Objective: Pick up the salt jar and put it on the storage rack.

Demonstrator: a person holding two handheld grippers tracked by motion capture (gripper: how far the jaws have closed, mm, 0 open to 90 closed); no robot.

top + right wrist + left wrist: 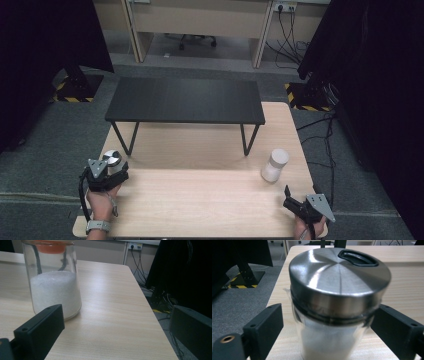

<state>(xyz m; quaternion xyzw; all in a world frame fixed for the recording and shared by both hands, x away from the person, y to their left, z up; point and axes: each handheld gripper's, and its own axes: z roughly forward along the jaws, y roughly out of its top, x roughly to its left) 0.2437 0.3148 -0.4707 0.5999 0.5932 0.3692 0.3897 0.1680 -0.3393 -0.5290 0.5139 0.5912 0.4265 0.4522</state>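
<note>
Item one: steel-lidded jar (332,312), clear glass, part-filled with white grains, brushed metal lid with a black oval opening near its far edge. It sits at the near left corner of the light wooden table (200,200), seen in the high view just beyond the left hand.

Item two: left gripper (327,325). Its black jaws stand either side of the jar below the lid; the right jaw looks to touch the glass, the left shows a thin gap, though blur makes contact hard to judge. The jaws have not visibly clamped it.

Item three: second jar (53,282), glass, white grains inside, an orange part under its top, standing toward the right edge of the table.

Item four: right gripper (296,202), at the near right corner, jaws wide apart with nothing between them; the second jar stands just beyond its left jaw.

Item five: black bench (185,100) across the far half of the table.
</note>
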